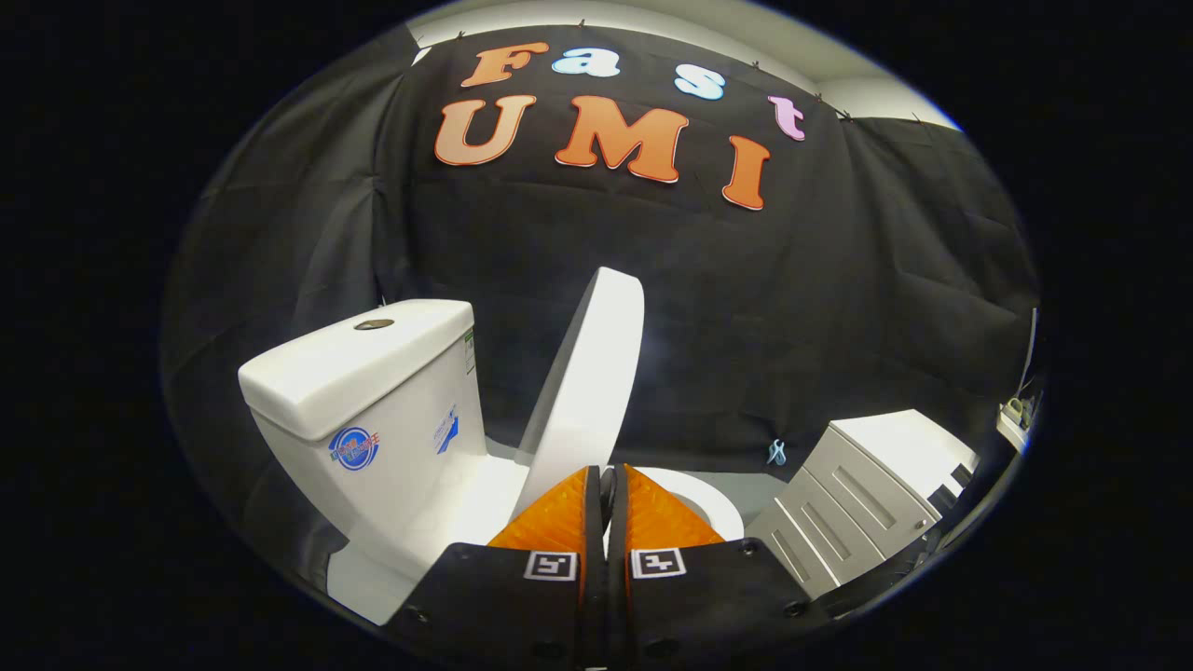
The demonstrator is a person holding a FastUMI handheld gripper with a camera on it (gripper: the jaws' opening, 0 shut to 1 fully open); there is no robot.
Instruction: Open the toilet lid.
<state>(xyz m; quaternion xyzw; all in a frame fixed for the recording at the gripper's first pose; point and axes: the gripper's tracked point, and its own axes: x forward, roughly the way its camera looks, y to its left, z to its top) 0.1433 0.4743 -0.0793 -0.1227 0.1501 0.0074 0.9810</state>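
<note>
Just beyond the closed fingers (606, 485), the toilet lid (587, 382) stands raised.

gripper view | low, close behind the raised toilet lid (587, 373) | faces booth wall | looks along fingers (559, 527)

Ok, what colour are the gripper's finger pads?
Orange, ribbed pads on black bodies; the gripper is shut just before the raised toilet lid. Gripper view shows it best.

I see even, moderately bright light from overhead. The tank (373, 373) and raised lid (592, 363) show soft sheen, no harsh glare. Edges bow heavily. The orange fingers (559, 522), pressed together nearest the lens, are slightly soft.
</note>
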